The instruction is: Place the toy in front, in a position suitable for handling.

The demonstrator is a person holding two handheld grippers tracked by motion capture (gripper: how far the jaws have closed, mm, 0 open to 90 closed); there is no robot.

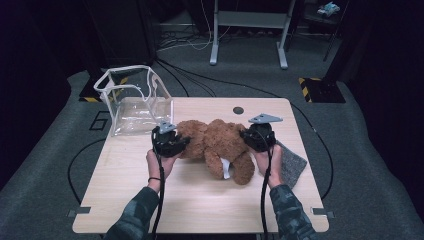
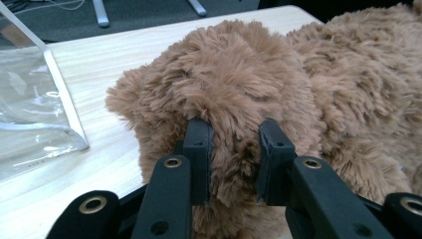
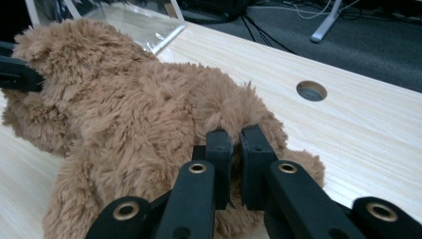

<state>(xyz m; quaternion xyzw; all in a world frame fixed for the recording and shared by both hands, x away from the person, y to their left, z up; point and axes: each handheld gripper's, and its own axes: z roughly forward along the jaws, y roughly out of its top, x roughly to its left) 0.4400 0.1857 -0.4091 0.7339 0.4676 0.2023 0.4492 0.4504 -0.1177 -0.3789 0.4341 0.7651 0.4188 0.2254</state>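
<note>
My left gripper [image 2: 234,162] bites the teddy bear [image 1: 217,142]'s plush head, right gripper [image 3: 237,167] clamped tight on a hind tuft; bear lies beside the clear bag [image 1: 131,102] — soft, light, squashy, so grab deep fur

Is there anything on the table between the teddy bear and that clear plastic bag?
Nothing visible stands between them. The teddy bear, pinched at either end by the left hand-held gripper and the right hand-held gripper, lies just right of the clear plastic bag, with bare table in the gap.
</note>
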